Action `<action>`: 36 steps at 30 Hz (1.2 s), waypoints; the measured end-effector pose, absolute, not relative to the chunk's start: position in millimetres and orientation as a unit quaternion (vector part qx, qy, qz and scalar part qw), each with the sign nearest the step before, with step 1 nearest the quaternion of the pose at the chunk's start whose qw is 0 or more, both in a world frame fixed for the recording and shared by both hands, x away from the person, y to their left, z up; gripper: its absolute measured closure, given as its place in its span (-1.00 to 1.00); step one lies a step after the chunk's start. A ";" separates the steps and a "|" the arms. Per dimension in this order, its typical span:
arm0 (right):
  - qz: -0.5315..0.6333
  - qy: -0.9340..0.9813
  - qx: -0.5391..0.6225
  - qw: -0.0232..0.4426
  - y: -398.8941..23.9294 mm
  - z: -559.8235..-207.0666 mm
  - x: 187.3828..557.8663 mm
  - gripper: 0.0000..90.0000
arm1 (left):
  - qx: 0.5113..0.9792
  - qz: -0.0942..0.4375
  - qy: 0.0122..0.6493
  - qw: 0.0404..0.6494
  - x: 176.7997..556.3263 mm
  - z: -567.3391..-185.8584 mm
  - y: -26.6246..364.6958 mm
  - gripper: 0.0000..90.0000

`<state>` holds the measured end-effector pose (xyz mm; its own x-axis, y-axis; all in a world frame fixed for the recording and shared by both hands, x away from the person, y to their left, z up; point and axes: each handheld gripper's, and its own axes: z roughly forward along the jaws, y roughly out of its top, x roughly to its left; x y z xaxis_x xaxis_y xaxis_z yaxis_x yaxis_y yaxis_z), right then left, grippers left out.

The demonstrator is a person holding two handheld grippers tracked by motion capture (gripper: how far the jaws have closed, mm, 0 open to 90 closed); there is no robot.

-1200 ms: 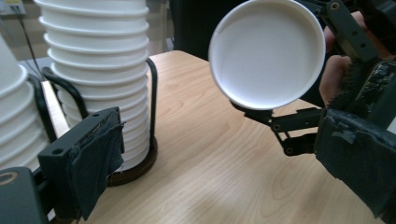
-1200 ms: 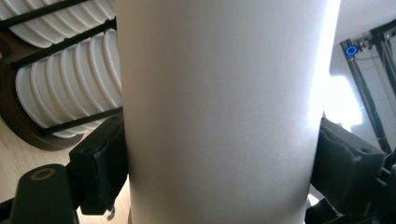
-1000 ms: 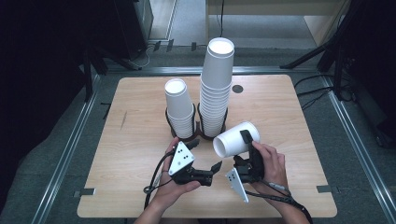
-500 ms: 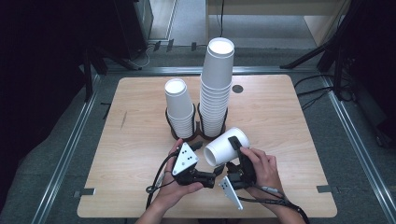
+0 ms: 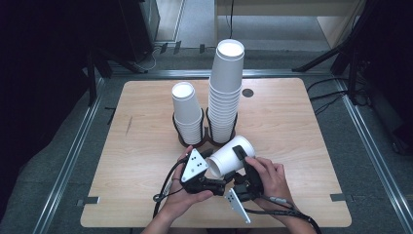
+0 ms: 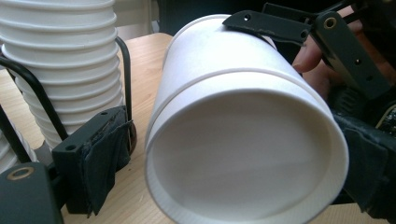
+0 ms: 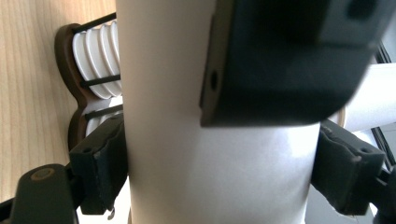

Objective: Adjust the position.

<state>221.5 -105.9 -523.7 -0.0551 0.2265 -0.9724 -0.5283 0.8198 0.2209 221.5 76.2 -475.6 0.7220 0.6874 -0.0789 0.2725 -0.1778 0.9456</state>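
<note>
A white paper cup [image 5: 228, 159] lies on its side above the table's front, held across its body by my right gripper [image 5: 237, 157], which is shut on it. In the right gripper view both pads [image 7: 100, 163] press the cup's wall [image 7: 187, 154]. My left gripper [image 5: 212, 168], with its grey plate, sits at the cup's open mouth. Its jaws have just been closing with the cup's rim [image 6: 243, 154] between them. The left pad [image 6: 95, 163] still stands clear of the rim, with wood showing in the gap.
Behind the hands, a black wire holder [image 5: 204, 140] on a brown base carries a tall stack of cups [image 5: 226, 92] and a shorter one [image 5: 187, 114]. A small dark disc [image 5: 248, 92] marks the tabletop farther back. Cables trail off the table's front edge.
The right gripper has carried the cup leftward, bringing its open mouth up to the left gripper's jaws. The left hand has stayed where it was.
</note>
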 end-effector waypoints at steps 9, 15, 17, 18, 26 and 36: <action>0.284 0.673 -0.118 0.673 -103.3 -525.3 218.4 -0.66 | 0.742 0.184 0.324 0.557 221.8 -474.9 77.1 -0.81; 0.283 0.671 -0.127 0.673 -101.1 -525.9 217.8 -0.67 | 0.744 0.186 0.322 0.555 221.1 -475.3 76.2 -0.77; 0.282 0.671 -0.127 0.674 -101.0 -525.7 217.4 -0.67 | 0.743 0.187 0.322 0.556 220.3 -474.9 75.6 -0.72; 0.280 0.673 -0.127 0.673 -100.9 -525.2 216.9 -0.67 | 0.743 0.186 0.322 0.557 220.2 -474.8 75.4 -0.72; 0.283 0.670 -0.132 0.674 -99.2 -525.2 215.8 -0.67 | 0.745 0.188 0.323 0.552 219.6 -474.4 74.6 -0.70; 0.283 0.671 -0.134 0.672 -99.1 -524.1 214.8 -0.68 | 0.749 0.185 0.316 0.553 218.8 -473.4 74.9 -0.60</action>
